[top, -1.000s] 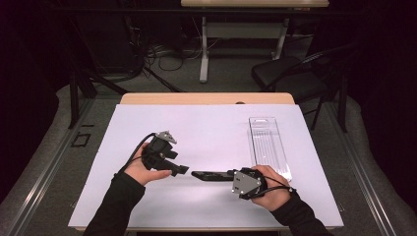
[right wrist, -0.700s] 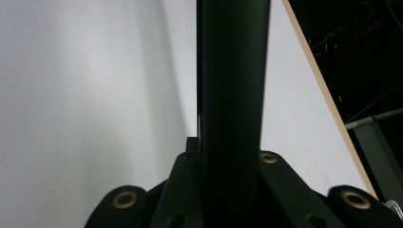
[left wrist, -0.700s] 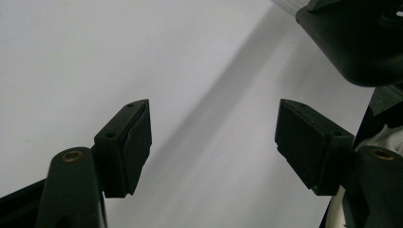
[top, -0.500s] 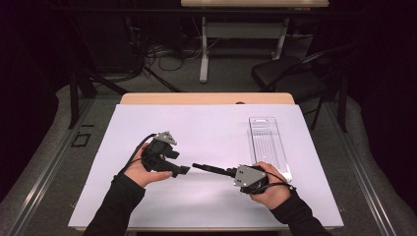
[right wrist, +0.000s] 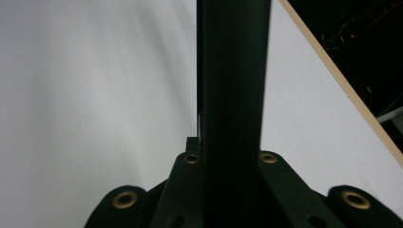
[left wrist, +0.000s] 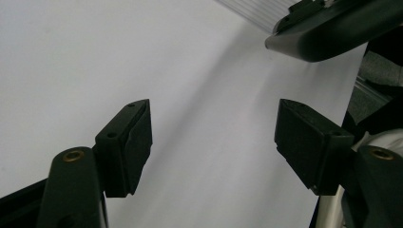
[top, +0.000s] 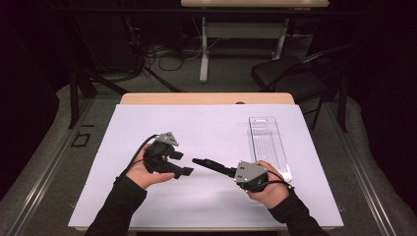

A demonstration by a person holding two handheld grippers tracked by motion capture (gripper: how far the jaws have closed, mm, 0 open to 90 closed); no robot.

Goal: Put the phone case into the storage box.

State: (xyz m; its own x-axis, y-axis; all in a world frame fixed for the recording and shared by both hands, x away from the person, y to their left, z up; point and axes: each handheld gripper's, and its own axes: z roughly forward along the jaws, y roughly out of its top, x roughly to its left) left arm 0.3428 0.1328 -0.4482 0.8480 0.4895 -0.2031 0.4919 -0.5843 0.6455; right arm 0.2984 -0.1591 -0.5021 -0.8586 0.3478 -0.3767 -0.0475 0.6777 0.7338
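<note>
A person's right gripper (top: 223,169) has its fingers clamped on a long black bar-shaped tool (top: 209,164), held just above the white counter (top: 206,128) near its front edge and pointing at the left gripper (top: 184,171). The left gripper's fingers (left wrist: 126,145) stand apart with nothing between them, the tool's tip just beyond. A clear plastic case (top: 268,142) lies toward the counter's right edge.

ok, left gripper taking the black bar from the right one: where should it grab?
Probably the free end of the black bar, which juts from the right gripper toward the left gripper. Its fingers are open with nothing between; come in from the table's left, straddling the slim bar's width.
</note>
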